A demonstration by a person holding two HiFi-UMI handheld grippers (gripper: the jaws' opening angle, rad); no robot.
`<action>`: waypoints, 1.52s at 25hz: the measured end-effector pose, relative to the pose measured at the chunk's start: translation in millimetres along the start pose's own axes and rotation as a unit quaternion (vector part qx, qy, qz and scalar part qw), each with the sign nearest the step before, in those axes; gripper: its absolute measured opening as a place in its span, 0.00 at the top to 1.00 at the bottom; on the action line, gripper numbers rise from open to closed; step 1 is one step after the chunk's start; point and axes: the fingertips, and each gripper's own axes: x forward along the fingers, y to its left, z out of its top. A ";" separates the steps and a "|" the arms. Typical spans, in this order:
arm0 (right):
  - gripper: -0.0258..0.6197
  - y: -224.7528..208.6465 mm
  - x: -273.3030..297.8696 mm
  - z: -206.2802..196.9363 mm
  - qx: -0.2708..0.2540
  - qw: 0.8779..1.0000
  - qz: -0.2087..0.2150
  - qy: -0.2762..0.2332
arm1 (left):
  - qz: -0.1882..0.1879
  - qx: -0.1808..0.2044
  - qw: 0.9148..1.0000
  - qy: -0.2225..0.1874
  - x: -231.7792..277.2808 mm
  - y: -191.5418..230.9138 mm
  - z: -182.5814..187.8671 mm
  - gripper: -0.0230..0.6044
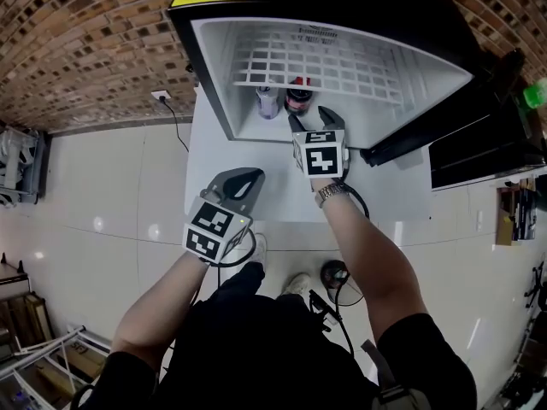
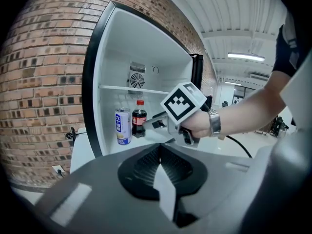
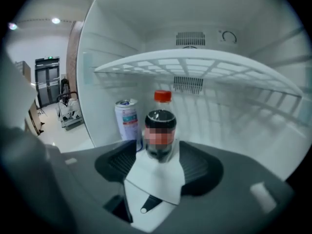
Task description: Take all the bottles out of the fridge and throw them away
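Note:
A dark cola bottle [image 1: 298,94] with a red cap stands on the floor of the open fridge [image 1: 214,75], under the wire shelf. A blue and white can [image 1: 267,101] stands just to its left. My right gripper [image 1: 314,120] is open at the fridge mouth. In the right gripper view the bottle [image 3: 160,121] shows straight ahead between the spread jaws of that gripper [image 3: 158,149], untouched, with the can [image 3: 127,121] beside it. My left gripper [image 1: 252,178] hangs back outside the fridge, shut and empty. In its own view [image 2: 160,150] it looks at the bottle [image 2: 139,118], the can [image 2: 123,126] and the right gripper [image 2: 151,123].
The wire shelf [image 1: 325,58] spans the fridge above the bottle. The black fridge door [image 1: 479,135] swings out to the right. The fridge sits on a white platform [image 1: 205,161] against a brick wall [image 1: 85,49]. A wall outlet [image 1: 161,96] with a cable is at the left.

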 end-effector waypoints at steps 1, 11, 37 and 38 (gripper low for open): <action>0.53 -0.4 5.0 3.5 0.000 1.000 0.001 -0.001 | 0.001 -0.001 1.000 0.001 0.1 2.9 -1.6 0.96; 0.50 -5.0 46.1 12.8 -0.003 1.000 -0.005 0.009 | 0.005 -0.009 1.000 0.014 3.1 25.3 -14.6 0.96; 0.49 -13.8 -10.9 -21.3 0.021 1.000 -0.019 -0.011 | -0.024 0.005 0.999 0.021 15.3 -5.6 -16.7 0.96; 0.49 -14.6 -19.8 -26.0 0.023 0.999 -0.021 -0.011 | -0.028 0.008 0.999 0.021 16.4 -11.4 -15.5 0.96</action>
